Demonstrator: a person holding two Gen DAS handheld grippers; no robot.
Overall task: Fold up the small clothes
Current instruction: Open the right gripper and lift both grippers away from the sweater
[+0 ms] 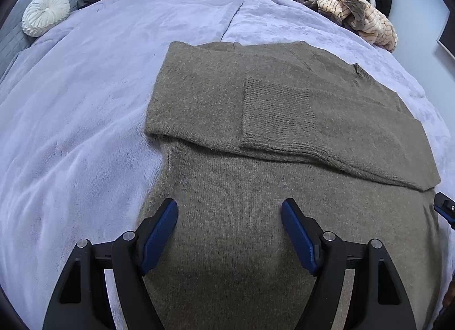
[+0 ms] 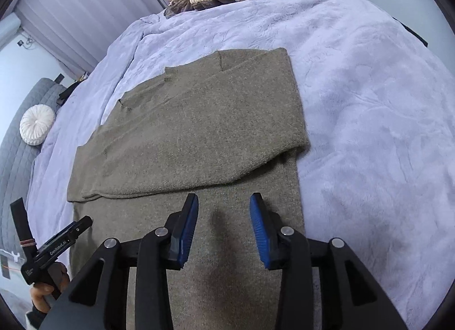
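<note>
The sweater (image 1: 256,136) lies lengthwise ahead of both grippers; the left gripper (image 1: 229,233) and right gripper (image 2: 224,227) are held above its near hem, jaws released and empty.

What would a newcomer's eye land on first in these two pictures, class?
First, the olive-brown knitted sweater, lying flat in the middle of the fluffy lilac blanket with its sleeves folded across the body. Next, the two black grippers with blue pads, the left gripper and right gripper, both open above the sweater's near part. At the blanket's far edge sits a crumpled heap of beige-and-brown striped clothes.
</note>
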